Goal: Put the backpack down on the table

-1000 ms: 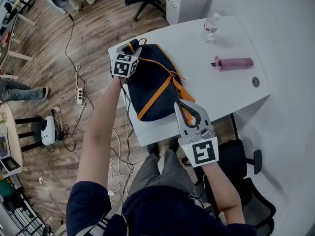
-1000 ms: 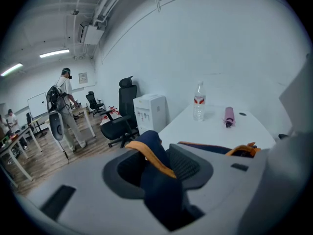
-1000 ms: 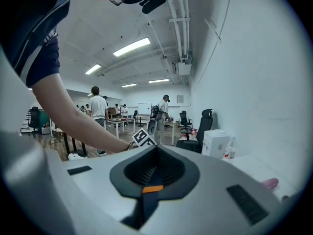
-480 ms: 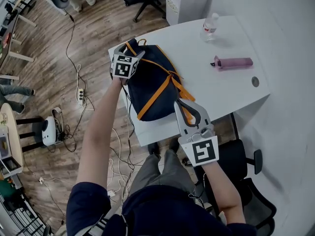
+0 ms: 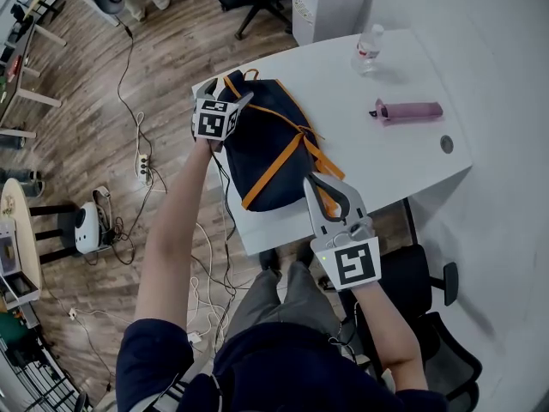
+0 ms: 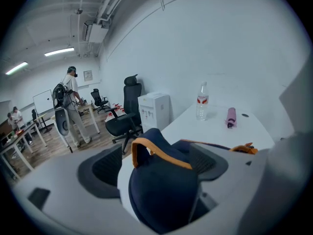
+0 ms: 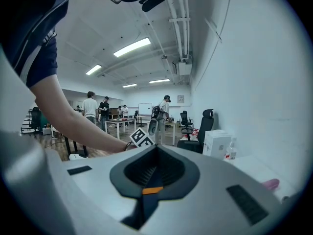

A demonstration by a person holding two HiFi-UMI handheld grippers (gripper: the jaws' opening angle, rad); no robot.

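Backpack (image 5: 270, 144) on table (image 5: 386, 157), wood floor (image 5: 163, 67); left gripper (image 5: 228, 91) jaws just opened round it; right gripper (image 5: 319, 181) clenches strap (image 7: 152, 190).

Just opened the left claw (image 5: 228, 93) wide, letting go of the backpack (image 5: 268, 148) top, now loose between the jaws.

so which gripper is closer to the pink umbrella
Right. The right gripper is at the backpack's near end, short of the umbrella; the left gripper is at the backpack's far end.
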